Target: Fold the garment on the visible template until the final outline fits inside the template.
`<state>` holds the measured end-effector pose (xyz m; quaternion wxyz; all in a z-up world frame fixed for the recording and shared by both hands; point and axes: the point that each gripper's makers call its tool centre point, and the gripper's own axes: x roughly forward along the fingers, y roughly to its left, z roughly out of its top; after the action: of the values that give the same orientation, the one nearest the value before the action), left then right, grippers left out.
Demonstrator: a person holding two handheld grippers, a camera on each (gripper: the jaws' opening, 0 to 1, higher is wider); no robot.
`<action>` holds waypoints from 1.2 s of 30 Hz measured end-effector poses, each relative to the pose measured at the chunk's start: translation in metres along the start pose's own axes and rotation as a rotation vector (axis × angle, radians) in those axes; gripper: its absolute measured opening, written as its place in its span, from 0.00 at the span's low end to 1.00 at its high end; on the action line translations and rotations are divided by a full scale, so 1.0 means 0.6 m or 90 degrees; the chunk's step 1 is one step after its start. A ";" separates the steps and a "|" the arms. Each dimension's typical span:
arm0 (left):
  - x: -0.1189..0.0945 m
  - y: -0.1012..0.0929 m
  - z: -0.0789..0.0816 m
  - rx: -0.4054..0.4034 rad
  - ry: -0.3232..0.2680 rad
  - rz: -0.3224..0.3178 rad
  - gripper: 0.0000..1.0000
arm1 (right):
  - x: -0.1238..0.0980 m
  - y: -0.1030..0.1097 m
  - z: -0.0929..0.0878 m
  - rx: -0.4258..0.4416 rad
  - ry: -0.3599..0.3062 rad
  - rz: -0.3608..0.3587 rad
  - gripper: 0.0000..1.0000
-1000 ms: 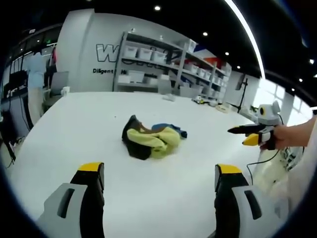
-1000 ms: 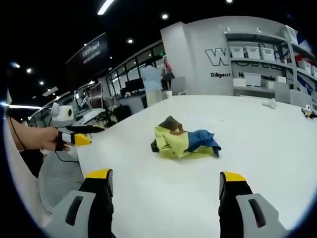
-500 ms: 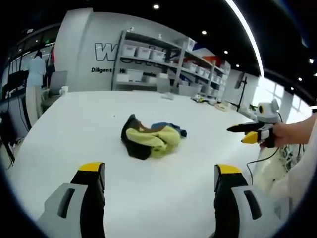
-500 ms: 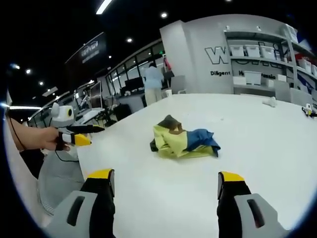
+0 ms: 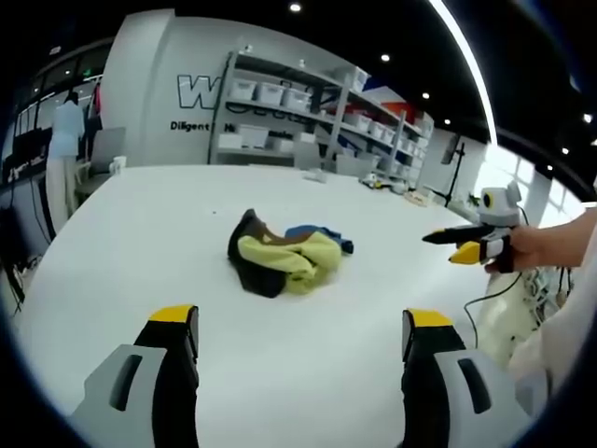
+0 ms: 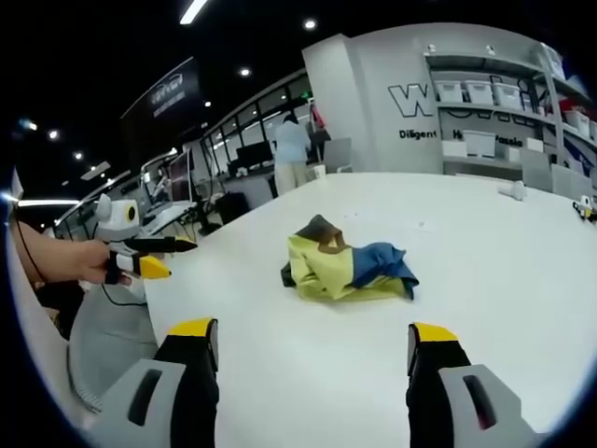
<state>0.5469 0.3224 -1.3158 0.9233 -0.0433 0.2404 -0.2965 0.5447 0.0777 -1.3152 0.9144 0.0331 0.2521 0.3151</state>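
Observation:
A crumpled garment (image 5: pixel 280 259) in yellow, blue and dark brown lies bunched in a heap on the white table (image 5: pixel 140 243). In the right gripper view the same garment (image 6: pixel 343 269) shows its yellow side in front and its blue part to the right. My left gripper (image 5: pixel 298 322) hovers short of the heap, open, with nothing between its yellow-tipped fingers (image 5: pixel 173 319). My right gripper (image 6: pixel 311 332) is also open and empty, well back from the cloth. Each gripper appears in the other's view, held by a hand: the right gripper (image 5: pixel 466 245) and the left gripper (image 6: pixel 145 257).
Shelves with white bins (image 5: pixel 280 103) stand behind the table's far edge. A person (image 6: pixel 291 154) stands by desks at the far end. Small items (image 5: pixel 378 185) sit near the table's far side. A cable (image 5: pixel 485 299) hangs below the hand on the right.
Both views have shifted slightly with the hands. The garment lies as before and both grippers stay open.

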 end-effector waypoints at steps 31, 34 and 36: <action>0.057 0.015 0.016 0.026 0.026 -0.051 0.82 | 0.100 -0.038 0.028 0.014 0.025 0.014 0.64; 0.064 0.011 0.023 0.028 0.027 -0.059 0.81 | 0.111 -0.046 0.035 0.012 0.028 0.015 0.62; 0.068 0.010 0.027 0.028 0.026 -0.063 0.81 | 0.121 -0.054 0.040 0.012 0.029 0.014 0.60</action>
<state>0.5863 0.3032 -1.3201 0.9031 -0.0289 0.2502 -0.3479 0.6233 0.0971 -1.3331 0.9045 0.0376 0.2752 0.3237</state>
